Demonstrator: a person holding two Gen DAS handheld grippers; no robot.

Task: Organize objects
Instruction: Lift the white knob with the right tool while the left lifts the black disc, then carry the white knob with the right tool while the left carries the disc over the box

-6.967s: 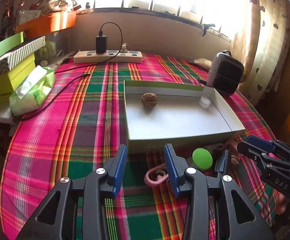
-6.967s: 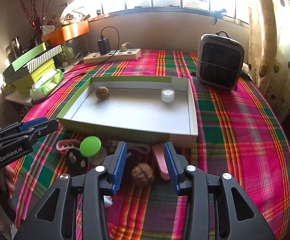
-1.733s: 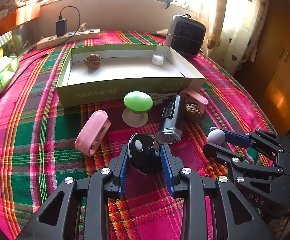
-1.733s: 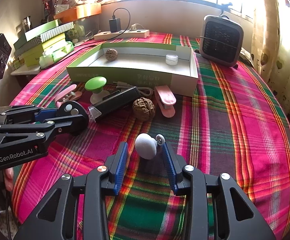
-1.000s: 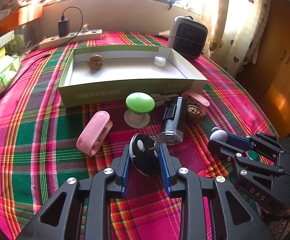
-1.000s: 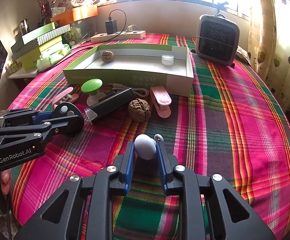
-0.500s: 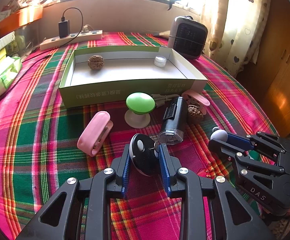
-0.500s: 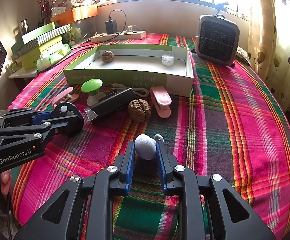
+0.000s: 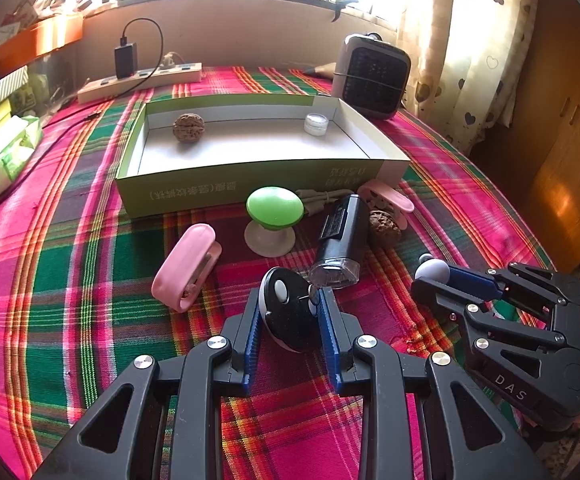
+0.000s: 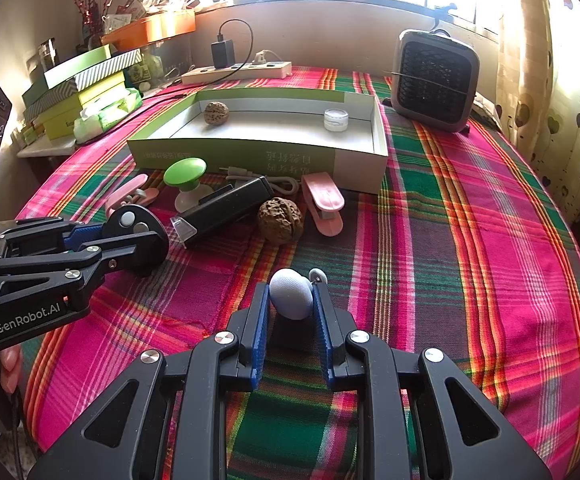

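My left gripper (image 9: 290, 304) is shut on a black key fob (image 9: 288, 316) with white buttons, just above the plaid cloth. The right gripper (image 10: 290, 298) is shut on a pale blue-white egg-shaped thing (image 10: 291, 294) with a small ring. Ahead stands a shallow green-and-white box (image 9: 250, 190) holding a walnut (image 9: 188, 127) and a small white jar (image 9: 316, 123). In front of it lie a green-topped knob (image 9: 274, 210), a black cylinder (image 9: 340, 240), a second walnut (image 10: 280, 220), two pink clips (image 9: 188, 266) (image 10: 324, 202) and a grey cable (image 10: 278, 184).
A grey heater (image 10: 436, 80) stands at the back right. A power strip (image 10: 236, 70) with a charger lies by the wall. Stacked green boxes (image 10: 78, 92) and a tissue pack (image 9: 2, 152) sit at the left. A curtain (image 9: 478, 40) hangs right of the round table.
Nothing has moved in the last second. Seven seconds ago both grippers stood open and empty near the box; since then each has closed on its object nearer the table's front.
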